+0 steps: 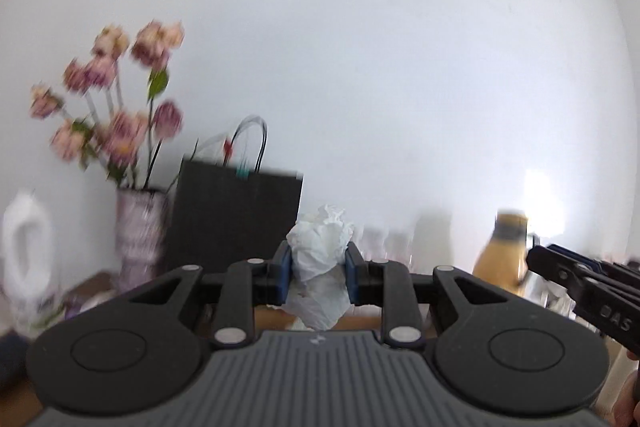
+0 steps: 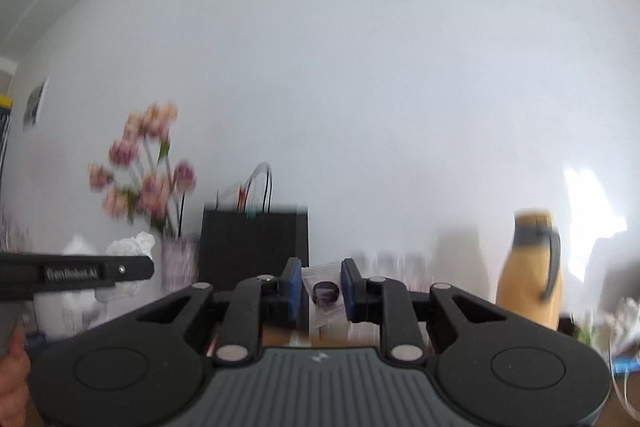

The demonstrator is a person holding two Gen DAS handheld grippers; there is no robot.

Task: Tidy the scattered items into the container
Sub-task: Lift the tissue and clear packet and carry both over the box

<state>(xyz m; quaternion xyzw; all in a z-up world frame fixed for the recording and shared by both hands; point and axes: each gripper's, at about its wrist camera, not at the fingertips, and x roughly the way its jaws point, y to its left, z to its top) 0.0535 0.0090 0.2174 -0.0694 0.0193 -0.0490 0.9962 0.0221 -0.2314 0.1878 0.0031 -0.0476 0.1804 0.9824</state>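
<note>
A home room; vase of pink flowers (image 1: 140, 231), black gift bag (image 1: 236, 219), yellow thermos jug (image 2: 532, 275) along a white wall (image 1: 360, 67)

Both grippers up in front of the back wall, each with something between its fingers

The left gripper (image 1: 319, 265) has a crumpled tissue (image 1: 320, 259) between its fingers, and the right gripper (image 2: 320, 287) has a small packet (image 2: 326, 297). The right one sits off to the right of the left. Back by the wall, going left to right: a jug (image 1: 26, 247), a vase of flowers (image 1: 140, 227), a paper bag (image 1: 236, 215) just beside it, then well apart on the right a flask (image 2: 530, 267).
</note>
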